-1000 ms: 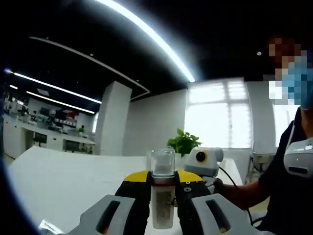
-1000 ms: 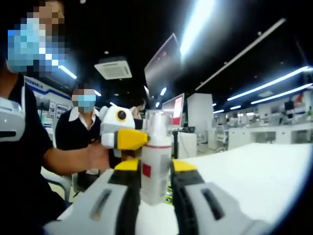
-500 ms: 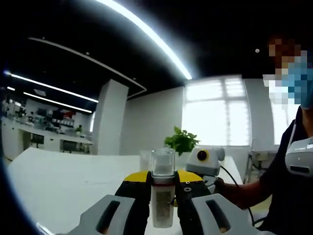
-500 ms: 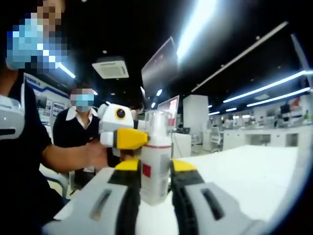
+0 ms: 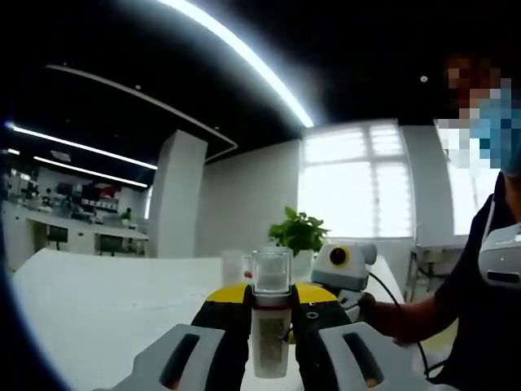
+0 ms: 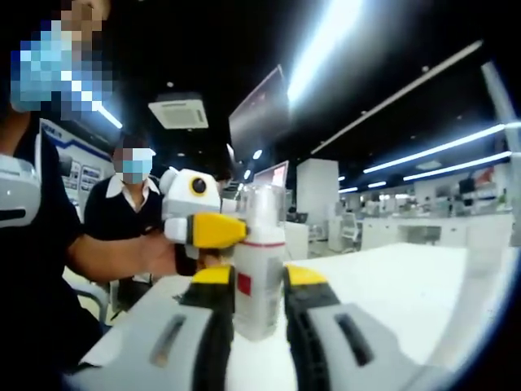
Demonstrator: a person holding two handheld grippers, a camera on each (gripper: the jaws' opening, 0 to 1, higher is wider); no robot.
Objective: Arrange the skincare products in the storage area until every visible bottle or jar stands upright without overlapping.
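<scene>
We hold both items aloft: left gripper (image 5: 271, 342) clamps a clear-capped vial (image 5: 270, 326), right gripper (image 6: 254, 314) clamps a white bottle (image 6: 259, 269). Neither is placed yet.

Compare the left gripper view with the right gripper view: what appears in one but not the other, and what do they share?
Left gripper view: the left gripper is shut on a small clear-capped bottle, with a green plant and a bright window behind.

Right gripper view: the right gripper is shut on a white bottle with a red label, and a second person stands behind.

Shared: the white table, and the other gripper entering each view.
</scene>
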